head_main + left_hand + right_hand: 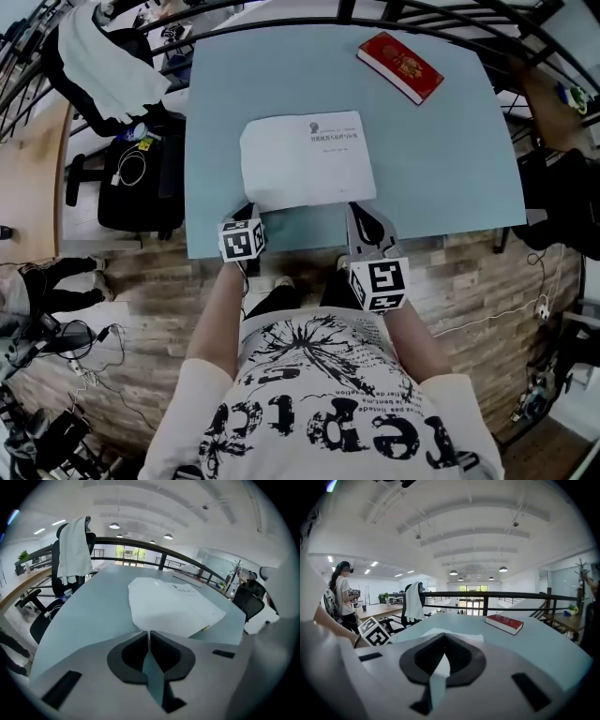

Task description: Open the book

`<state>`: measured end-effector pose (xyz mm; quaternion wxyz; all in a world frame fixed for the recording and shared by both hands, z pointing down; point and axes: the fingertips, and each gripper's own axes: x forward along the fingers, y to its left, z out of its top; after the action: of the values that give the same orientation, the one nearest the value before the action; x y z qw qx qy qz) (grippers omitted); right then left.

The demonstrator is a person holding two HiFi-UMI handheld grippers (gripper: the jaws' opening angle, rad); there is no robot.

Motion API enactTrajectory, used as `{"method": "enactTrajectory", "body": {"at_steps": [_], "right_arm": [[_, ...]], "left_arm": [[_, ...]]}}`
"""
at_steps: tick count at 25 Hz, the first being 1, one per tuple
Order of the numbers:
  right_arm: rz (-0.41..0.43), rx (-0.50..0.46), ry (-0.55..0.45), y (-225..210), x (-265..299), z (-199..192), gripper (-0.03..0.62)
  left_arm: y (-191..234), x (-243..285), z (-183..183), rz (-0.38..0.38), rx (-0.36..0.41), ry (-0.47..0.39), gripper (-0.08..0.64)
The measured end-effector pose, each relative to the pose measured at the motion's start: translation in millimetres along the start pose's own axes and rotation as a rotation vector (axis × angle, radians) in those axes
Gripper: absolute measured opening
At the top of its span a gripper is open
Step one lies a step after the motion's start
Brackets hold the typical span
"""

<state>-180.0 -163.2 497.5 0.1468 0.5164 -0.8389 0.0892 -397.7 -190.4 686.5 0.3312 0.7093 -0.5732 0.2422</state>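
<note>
A white booklet with small print on its cover lies closed in the middle of the pale blue table. A closed red book lies at the far right corner and also shows in the right gripper view as the red book. My left gripper is at the booklet's near left corner, its jaws shut with the tips right at the white booklet. I cannot tell whether a page edge is caught. My right gripper sits shut at the near right corner, nothing seen held.
A black office chair draped with a white garment stands left of the table, with a black bag and cables on the floor beside it. A dark railing runs behind the table. A person stands far left.
</note>
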Motion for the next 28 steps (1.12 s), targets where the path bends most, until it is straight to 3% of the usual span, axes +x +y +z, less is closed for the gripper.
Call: {"method": "enactTrajectory", "body": {"at_steps": [2, 6, 8, 12, 21, 28], "right_arm": [[-0.007, 0.002, 0.01, 5.0, -4.0, -3.2, 0.011], [-0.013, -0.004, 0.008, 10.5, -10.2, -1.2, 0.011], [-0.015, -0.007, 0.001, 10.0, -12.6, 1.4, 0.011], [-0.021, -0.008, -0.021, 4.9, -15.0, 8.5, 0.011], [0.032, -0.027, -0.11, -9.7, -16.8, 43.1, 0.011], [0.044, -0.053, -0.176, -33.8, -17.8, 68.8, 0.009]], "left_arm": [[-0.4, -0.2, -1.3, -0.005, -0.034, 0.032, 0.031], [-2.3, -8.1, -2.3, -0.041, -0.117, 0.033, 0.155], [-3.0, -16.1, 0.5, -0.045, -0.12, 0.015, 0.156], [-11.2, -36.3, 19.5, -0.06, -0.08, -0.052, 0.156], [-61.9, -112.1, 127.8, -0.084, 0.068, -0.383, 0.063], [-115.3, -157.0, 181.9, -0.11, 0.223, -0.568, 0.031]]}}
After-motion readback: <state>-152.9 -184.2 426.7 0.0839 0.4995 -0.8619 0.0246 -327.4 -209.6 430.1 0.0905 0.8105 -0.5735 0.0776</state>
